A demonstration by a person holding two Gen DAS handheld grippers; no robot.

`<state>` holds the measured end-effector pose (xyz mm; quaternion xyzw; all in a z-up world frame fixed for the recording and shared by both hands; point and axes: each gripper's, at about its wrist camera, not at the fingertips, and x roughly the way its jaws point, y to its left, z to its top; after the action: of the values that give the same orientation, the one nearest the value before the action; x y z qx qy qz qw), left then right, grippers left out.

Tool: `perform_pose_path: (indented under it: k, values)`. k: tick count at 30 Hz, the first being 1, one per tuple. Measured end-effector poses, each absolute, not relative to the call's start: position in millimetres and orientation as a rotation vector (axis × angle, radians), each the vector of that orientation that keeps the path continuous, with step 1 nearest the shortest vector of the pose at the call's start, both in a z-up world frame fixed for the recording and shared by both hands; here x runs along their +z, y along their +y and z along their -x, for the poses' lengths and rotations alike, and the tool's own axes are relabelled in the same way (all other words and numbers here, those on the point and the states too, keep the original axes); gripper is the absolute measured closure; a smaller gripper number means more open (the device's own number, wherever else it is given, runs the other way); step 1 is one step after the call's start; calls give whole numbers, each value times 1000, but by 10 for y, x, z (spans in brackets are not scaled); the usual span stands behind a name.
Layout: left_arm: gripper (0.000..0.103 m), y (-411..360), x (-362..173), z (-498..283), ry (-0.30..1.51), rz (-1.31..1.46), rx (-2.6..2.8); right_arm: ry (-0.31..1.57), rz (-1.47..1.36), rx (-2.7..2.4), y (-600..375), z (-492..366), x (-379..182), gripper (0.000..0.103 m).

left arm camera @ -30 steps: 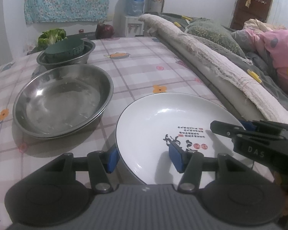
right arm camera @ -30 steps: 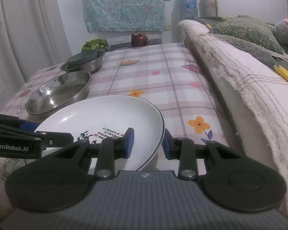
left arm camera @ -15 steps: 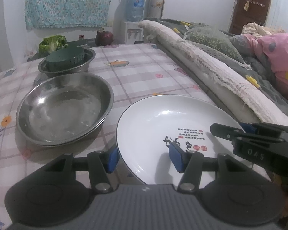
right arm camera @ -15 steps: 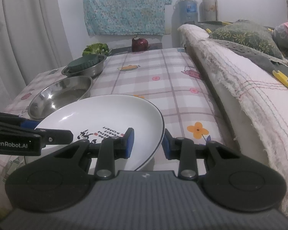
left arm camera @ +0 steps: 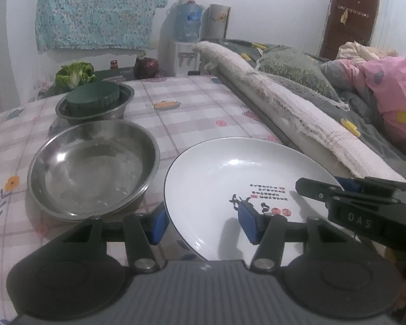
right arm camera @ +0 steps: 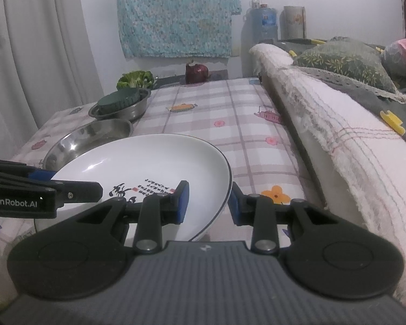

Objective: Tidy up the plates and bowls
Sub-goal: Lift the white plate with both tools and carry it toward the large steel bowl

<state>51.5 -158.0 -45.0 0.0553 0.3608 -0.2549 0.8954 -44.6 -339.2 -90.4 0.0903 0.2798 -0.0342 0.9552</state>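
A white plate [left arm camera: 230,184] with dark calligraphy is held up off the table by both grippers. My left gripper [left arm camera: 203,222] is shut on its near left rim. My right gripper [right arm camera: 207,200] is shut on its right rim; the plate also shows in the right wrist view [right arm camera: 149,162]. A large empty steel bowl [left arm camera: 94,168] sits on the table just left of the plate. Behind it a smaller steel bowl [left arm camera: 127,100] holds an upturned dark green bowl [left arm camera: 93,97].
The table has a pink checked cloth [left arm camera: 192,113]. A bed edge with a rolled white blanket [left arm camera: 284,113] runs along the table's right side. A green vegetable [left arm camera: 73,74] and a red onion [left arm camera: 146,67] lie at the far end.
The plate has risen off the table, held by both grippers, and now hangs higher over the cloth. The bowls have not moved.
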Motion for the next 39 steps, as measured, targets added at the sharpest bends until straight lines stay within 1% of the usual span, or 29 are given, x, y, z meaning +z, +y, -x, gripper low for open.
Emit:
perform_pose_path:
  k: [10,21,30,39]
  values:
    - [47,-1373,-251,-576,692,-81,-499,525,-165,-40,-3258,330,-694,72]
    - [47,-794,-166,-849,667,-1,-361,521,-126,81,-2774,-248,-582,72]
    - [47,-373,-273,-1194,702,36,-294,580,-118,128,-2287,-732,-682,72]
    - [48,-262,-506,-1443,767,40,-301,654,-122,113,-2122,-1027,-885,72]
